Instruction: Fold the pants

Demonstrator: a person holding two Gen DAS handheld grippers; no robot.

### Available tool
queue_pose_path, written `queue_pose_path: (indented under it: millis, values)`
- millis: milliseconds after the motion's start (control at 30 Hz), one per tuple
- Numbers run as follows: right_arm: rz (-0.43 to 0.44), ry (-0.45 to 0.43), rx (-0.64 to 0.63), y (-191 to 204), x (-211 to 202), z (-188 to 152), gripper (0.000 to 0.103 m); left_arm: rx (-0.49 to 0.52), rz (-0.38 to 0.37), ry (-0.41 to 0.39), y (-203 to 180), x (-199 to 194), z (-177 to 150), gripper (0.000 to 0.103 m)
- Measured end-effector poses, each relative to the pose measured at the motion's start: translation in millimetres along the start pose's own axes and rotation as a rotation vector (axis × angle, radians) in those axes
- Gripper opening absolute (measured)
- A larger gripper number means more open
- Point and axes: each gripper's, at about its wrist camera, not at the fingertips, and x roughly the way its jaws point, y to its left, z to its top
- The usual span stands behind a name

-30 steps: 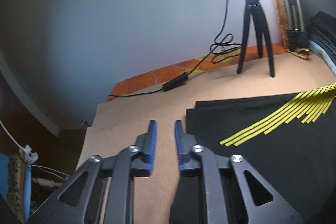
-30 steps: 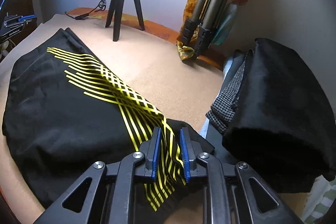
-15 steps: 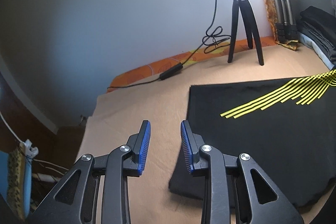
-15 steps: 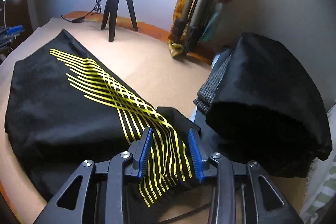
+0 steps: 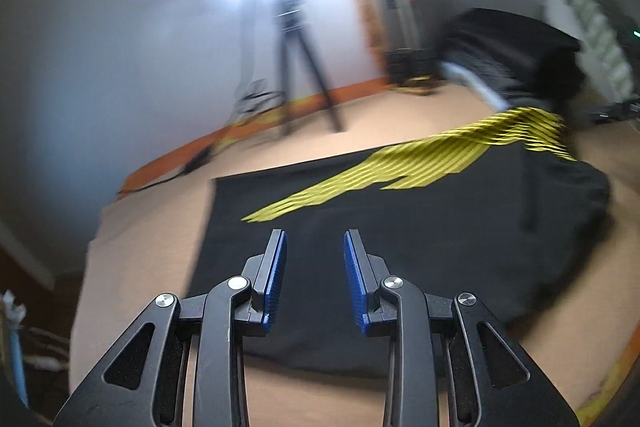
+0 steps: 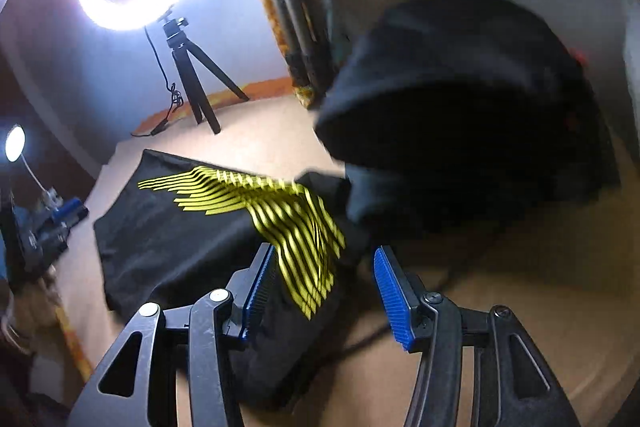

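The tan table (image 5: 360, 131) carries the black pants (image 5: 400, 227), folded flat with yellow stripes (image 5: 400, 163) running across them. A pile of dark clothes (image 6: 460, 115) sits just beside the pants' striped end. The right gripper (image 6: 324, 283) hangs over that end, jaws opening wide, nothing pinched. The left gripper (image 5: 314, 267) hovers above the plain end, jaws narrowly apart and empty.
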Motion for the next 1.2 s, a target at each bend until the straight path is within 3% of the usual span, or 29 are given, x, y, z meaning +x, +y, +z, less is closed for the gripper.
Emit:
queue_pose_path:
  millis: [267, 467, 533, 600, 733, 833, 967, 1033, 1200]
  values:
    - [0.035, 0.002, 0.109, -22.7, 5.6, -10.5, 0.053, 0.139, -0.074, -0.004, -84.8, 8.0, 16.2, 0.028]
    - [0.099, 0.055, 0.142, -33.9, 38.4, -7.0, 0.053, 0.131, -0.087, 0.006, -102.0, 25.5, 37.4, 0.028]
    - [0.107, 0.057, 0.15, -34.3, 46.9, -4.5, 0.045, 0.127, -0.075, 0.015, -98.9, 30.5, 37.6, 0.028]
    - [0.121, 0.056, 0.155, -34.1, 50.4, -1.8, 0.035, 0.121, -0.061, 0.018, -90.8, 33.5, 35.3, 0.028]
    - [0.099, 0.034, 0.128, -28.8, 50.5, 2.1, 0.019, 0.038, 0.016, 0.028, -33.2, 39.7, 27.9, 0.028]
    - [0.055, 0.015, 0.076, -21.9, 47.3, 2.2, 0.018, -0.057, 0.055, 0.03, 21.0, 44.6, 19.0, 0.028]
    - [0.008, -0.006, 0.003, -2.7, 46.0, 4.4, 0.018, -0.159, 0.073, 0.047, 93.1, 65.4, 4.8, 0.036]
    - [-0.017, -0.021, -0.051, 9.1, 44.0, 5.6, 0.018, -0.155, 0.066, 0.065, 114.0, 82.4, 2.0, 0.036]
    - [-0.025, -0.046, -0.094, 22.8, 40.9, 9.7, 0.018, -0.069, 0.064, 0.131, 120.8, 128.8, 2.6, 0.037]
